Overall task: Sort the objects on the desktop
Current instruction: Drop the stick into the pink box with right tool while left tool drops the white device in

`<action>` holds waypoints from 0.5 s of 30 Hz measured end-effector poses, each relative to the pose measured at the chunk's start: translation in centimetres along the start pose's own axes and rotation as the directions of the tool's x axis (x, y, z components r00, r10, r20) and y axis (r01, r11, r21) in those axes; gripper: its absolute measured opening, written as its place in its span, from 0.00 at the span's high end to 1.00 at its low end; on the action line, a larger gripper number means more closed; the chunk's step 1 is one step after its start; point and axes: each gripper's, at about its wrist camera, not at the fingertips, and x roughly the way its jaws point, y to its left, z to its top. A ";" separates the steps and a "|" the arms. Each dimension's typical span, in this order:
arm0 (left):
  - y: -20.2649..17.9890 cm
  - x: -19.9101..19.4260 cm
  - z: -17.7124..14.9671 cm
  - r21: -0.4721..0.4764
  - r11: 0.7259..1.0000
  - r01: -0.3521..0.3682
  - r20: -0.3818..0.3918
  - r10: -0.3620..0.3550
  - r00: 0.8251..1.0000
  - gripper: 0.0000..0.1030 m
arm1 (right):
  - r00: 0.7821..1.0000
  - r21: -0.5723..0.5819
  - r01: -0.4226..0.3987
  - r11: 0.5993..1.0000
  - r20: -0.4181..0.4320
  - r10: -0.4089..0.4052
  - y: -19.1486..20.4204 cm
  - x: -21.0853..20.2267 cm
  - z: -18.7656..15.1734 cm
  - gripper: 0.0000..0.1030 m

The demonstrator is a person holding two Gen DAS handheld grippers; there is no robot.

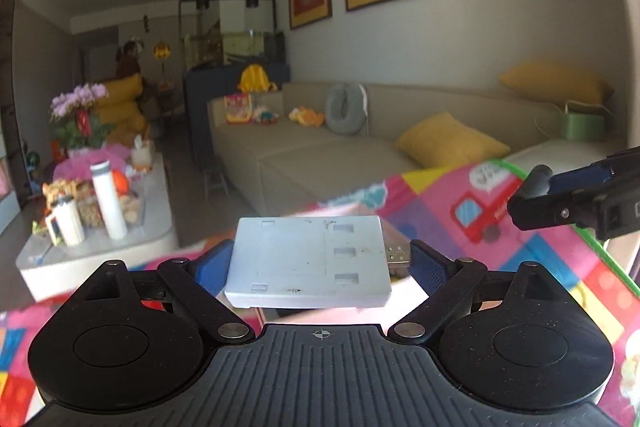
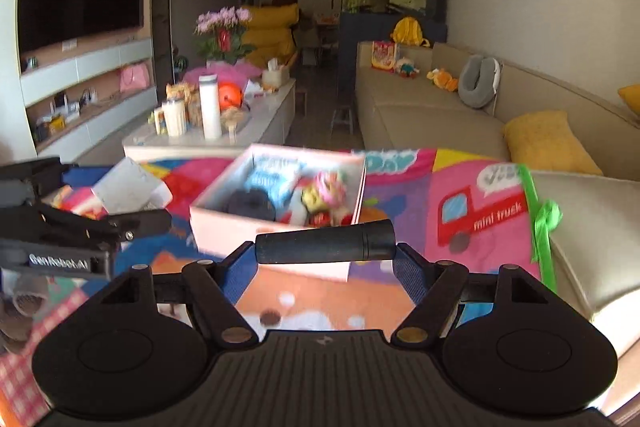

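1. Left tongs (image 1: pixel 320 267) grasp a grey card reader (image 1: pixel 308 261) crosswise.
2. Right tongs (image 2: pixel 326 253) grasp a black cylinder (image 2: pixel 326 241).
3. Box (image 2: pixel 224 231) sits ahead; carry both level, release above it.

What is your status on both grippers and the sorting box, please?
Left gripper shut on grey hub. Right gripper shut on black cylinder. Box ahead, open, part filled. Nothing in the way.
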 end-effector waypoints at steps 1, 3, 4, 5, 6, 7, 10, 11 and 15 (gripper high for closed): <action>0.3 1.2 1.1 -0.004 1.000 -0.003 0.025 0.003 1.000 0.08 | 1.000 0.026 -0.020 0.999 0.018 0.019 -0.3 0.5 1.5 0.28; 1.3 3.9 3.1 -0.041 0.999 0.017 0.044 -0.016 0.999 0.07 | 0.998 0.067 -0.050 0.996 0.052 0.047 -0.7 2.2 4.6 0.28; 1.9 5.4 3.8 -0.061 0.997 0.047 0.036 -0.045 0.998 0.05 | 0.997 0.080 -0.058 0.995 0.060 0.053 -0.8 3.2 5.7 0.28; 2.4 6.7 4.3 -0.079 0.995 0.063 0.021 -0.061 0.998 0.04 | 0.996 0.095 -0.070 0.993 0.062 0.065 -0.9 4.6 6.8 0.27; 2.9 7.7 4.5 -0.094 0.994 0.058 0.006 -0.058 0.998 0.03 | 0.996 0.104 -0.080 0.991 0.057 0.074 -1.0 5.6 7.5 0.24; 3.5 8.3 4.3 -0.107 0.993 0.043 -0.006 -0.044 0.999 0.03 | 0.996 0.125 -0.074 0.989 0.049 0.068 -1.3 6.8 8.0 0.17; 5.1 8.2 2.1 -0.132 0.991 0.018 -0.038 -0.023 0.999 0.01 | 0.998 0.154 -0.051 0.987 0.034 0.046 -2.2 9.0 7.4 0.14; 5.5 8.1 1.0 -0.135 0.991 0.012 -0.058 -0.020 0.998 0.01 | 0.999 0.165 -0.050 0.985 0.022 0.047 -2.7 9.6 6.6 0.14; 6.2 7.8 -3.9 -0.150 0.989 -0.006 -0.169 -0.020 0.985 0.01 | 0.997 0.217 -0.023 0.976 -0.061 0.037 -4.1 12.2 3.8 0.14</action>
